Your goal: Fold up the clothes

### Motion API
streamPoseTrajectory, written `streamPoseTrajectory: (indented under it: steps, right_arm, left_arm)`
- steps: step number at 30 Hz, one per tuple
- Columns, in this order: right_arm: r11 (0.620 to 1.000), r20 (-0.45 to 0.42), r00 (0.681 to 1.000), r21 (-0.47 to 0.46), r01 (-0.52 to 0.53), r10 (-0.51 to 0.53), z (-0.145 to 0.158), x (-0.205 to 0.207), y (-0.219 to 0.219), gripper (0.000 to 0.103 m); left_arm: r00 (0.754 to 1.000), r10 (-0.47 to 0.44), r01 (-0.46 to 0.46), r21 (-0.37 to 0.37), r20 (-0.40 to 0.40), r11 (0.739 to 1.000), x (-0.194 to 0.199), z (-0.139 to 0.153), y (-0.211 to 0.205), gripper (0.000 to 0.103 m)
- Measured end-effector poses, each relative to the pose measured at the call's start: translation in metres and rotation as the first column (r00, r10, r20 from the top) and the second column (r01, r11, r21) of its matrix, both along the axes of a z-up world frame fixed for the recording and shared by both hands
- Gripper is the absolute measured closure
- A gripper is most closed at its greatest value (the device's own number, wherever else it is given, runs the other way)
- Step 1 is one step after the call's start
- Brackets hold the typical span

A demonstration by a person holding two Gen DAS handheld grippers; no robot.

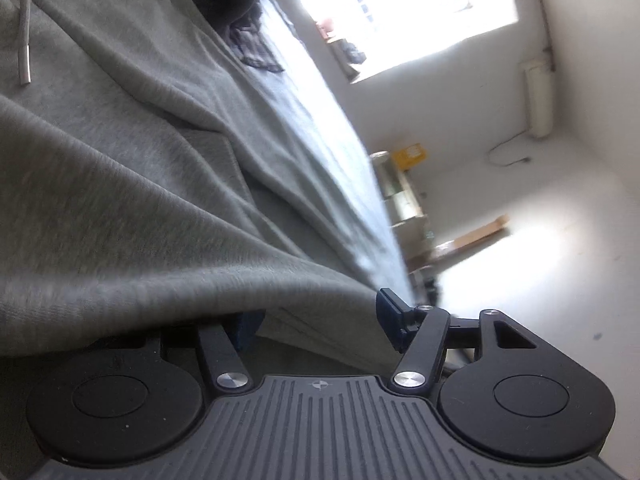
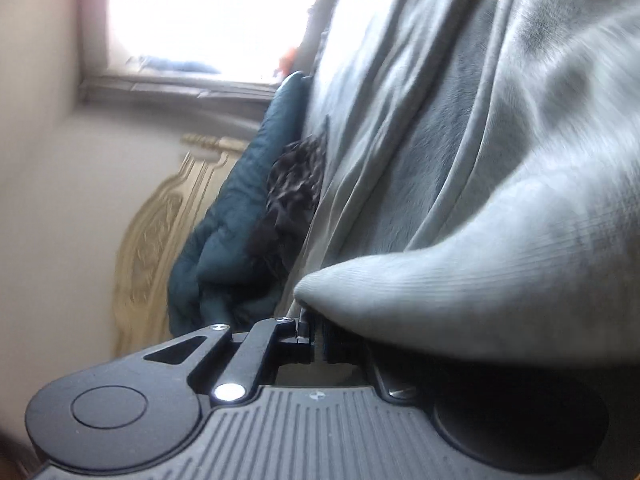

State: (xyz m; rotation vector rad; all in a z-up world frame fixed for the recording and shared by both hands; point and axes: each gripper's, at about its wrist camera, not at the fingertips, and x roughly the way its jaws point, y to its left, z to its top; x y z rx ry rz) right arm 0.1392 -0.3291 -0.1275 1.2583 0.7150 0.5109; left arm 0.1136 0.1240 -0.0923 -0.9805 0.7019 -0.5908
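A grey hoodie [image 1: 132, 168] lies spread over the bed, with a drawstring [image 1: 24, 40] at the upper left. My left gripper [image 1: 320, 316] stands with its jaws wide apart at the garment's edge. A fold of the grey cloth lies between them and drapes over the left finger [image 1: 246, 330]; the right finger [image 1: 390, 314] is bare. In the right wrist view the same grey hoodie [image 2: 460, 152] fills the right side. My right gripper [image 2: 316, 336] is shut on a ribbed fold of it [image 2: 420, 296], which bulges out just above the fingertips.
A light bedsheet [image 1: 320, 128] runs beside the hoodie. A dark teal quilt [image 2: 236, 216] and a dark garment [image 2: 292, 196] lie beyond it, next to a carved wooden headboard [image 2: 160, 232]. A bright window [image 1: 420, 8], shelves [image 1: 404, 200] and a white wall lie behind.
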Motion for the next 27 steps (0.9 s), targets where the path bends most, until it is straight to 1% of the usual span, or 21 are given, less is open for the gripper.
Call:
streamPoseTrajectory:
  steps: [2, 5, 9, 10, 13, 14, 15, 16, 17, 18, 21, 23, 24, 27]
  right_arm:
    - [1.0, -0.014, 1.0, 0.027, 0.015, -0.015, -0.005, 0.013, -0.002, 0.098]
    - [0.999, -0.01, 1.0, 0.032, 0.018, -0.017, -0.006, 0.022, -0.001, 0.098]
    - [0.999, -0.019, 1.0, 0.052, 0.014, -0.013, -0.011, 0.026, -0.002, 0.098]
    - [0.999, -0.017, 1.0, 0.052, 0.013, -0.012, -0.011, 0.025, -0.002, 0.096]
    - [0.999, -0.004, 1.0, 0.039, 0.01, -0.01, -0.011, 0.023, -0.001, 0.094]
    - [1.0, 0.003, 1.0, 0.028, 0.008, -0.008, -0.009, 0.022, 0.002, 0.09]
    - [1.0, 0.01, 1.0, 0.017, 0.006, -0.006, -0.007, 0.021, 0.004, 0.082]
    - [1.0, 0.021, 1.0, 0.006, 0.001, -0.001, -0.004, 0.021, 0.007, 0.077]
    - [1.0, 0.032, 0.999, -0.016, -0.013, 0.013, -0.002, 0.019, 0.011, 0.066]
    - [0.999, 0.043, 0.999, -0.041, -0.028, 0.03, 0.0, 0.017, 0.016, 0.059]
    - [0.989, 0.072, 0.994, -0.125, -0.075, 0.084, 0.006, 0.012, 0.031, 0.053]
    - [0.973, 0.086, 0.988, -0.201, -0.111, 0.13, 0.009, 0.009, 0.047, 0.047]
    - [0.964, 0.084, 0.983, -0.226, -0.138, 0.161, 0.008, 0.008, 0.056, 0.046]
    - [0.932, 0.073, 0.967, -0.295, -0.212, 0.243, 0.004, 0.006, 0.082, 0.046]
  left_arm:
    - [1.0, -0.01, 0.01, -0.02, 0.005, 1.0, -0.011, 0.0, 0.004, 0.039]
    - [1.0, 0.003, -0.003, -0.034, -0.009, 0.999, -0.032, -0.007, 0.011, 0.037]
    - [0.997, 0.063, -0.066, -0.071, -0.054, 0.995, -0.047, -0.024, 0.017, 0.036]
    - [0.995, 0.078, -0.083, -0.079, -0.066, 0.993, -0.051, -0.028, 0.019, 0.036]
    - [0.99, 0.116, -0.123, -0.08, -0.085, 0.989, -0.049, -0.032, 0.021, 0.036]
    - [0.99, 0.122, -0.128, -0.077, -0.077, 0.989, -0.046, -0.03, 0.021, 0.036]
    - [0.989, 0.127, -0.132, -0.074, -0.069, 0.988, -0.043, -0.027, 0.021, 0.036]
    - [0.99, 0.131, -0.135, -0.07, -0.059, 0.988, -0.04, -0.025, 0.021, 0.036]
    - [0.99, 0.133, -0.135, -0.064, -0.047, 0.989, -0.037, -0.022, 0.021, 0.036]
    - [0.99, 0.133, -0.135, -0.058, -0.04, 0.989, -0.033, -0.02, 0.022, 0.036]
    - [0.992, 0.123, -0.125, -0.049, -0.035, 0.991, -0.024, -0.017, 0.022, 0.036]
    - [0.993, 0.116, -0.117, -0.037, -0.027, 0.992, -0.021, -0.014, 0.021, 0.036]
    - [0.993, 0.113, -0.114, -0.032, -0.022, 0.993, -0.019, -0.013, 0.021, 0.036]
    - [0.994, 0.108, -0.108, -0.036, -0.012, 0.993, -0.019, -0.012, 0.02, 0.036]
